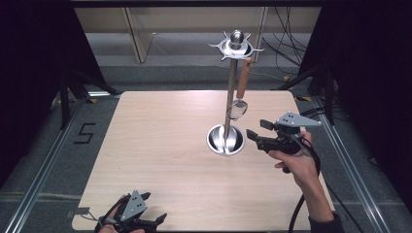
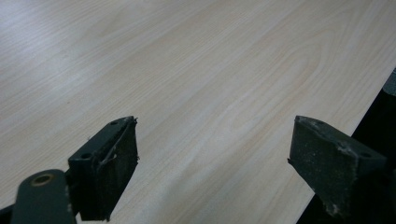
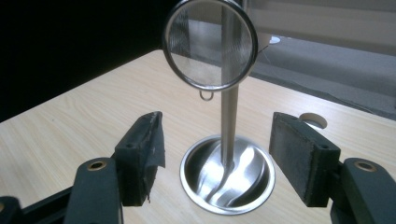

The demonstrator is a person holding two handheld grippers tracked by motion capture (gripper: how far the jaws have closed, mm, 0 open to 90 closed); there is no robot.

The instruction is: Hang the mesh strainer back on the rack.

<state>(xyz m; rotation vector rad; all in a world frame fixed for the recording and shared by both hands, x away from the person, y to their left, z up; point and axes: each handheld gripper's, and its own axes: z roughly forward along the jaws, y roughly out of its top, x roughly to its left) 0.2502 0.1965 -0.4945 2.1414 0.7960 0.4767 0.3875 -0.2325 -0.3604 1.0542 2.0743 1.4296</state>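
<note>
Two grippers work over a pale wooden table (image 1: 160, 160). Nearest, the left gripper (image 1: 145, 213) rests open-jawed at the front edge. Farther right, the right gripper (image 1: 256, 130) gapes empty beside a steel stand (image 1: 228, 107), where a wooden-handled mesh strainer (image 1: 237, 108) hangs.

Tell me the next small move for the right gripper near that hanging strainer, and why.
Probably raise the right gripper a little and ease it forward. Its jaws stand open and empty, aimed at the stand's base bowl, while the strainer hangs higher on the pole, above the line of the jaws. The left gripper sits open at the table's near edge.
</note>
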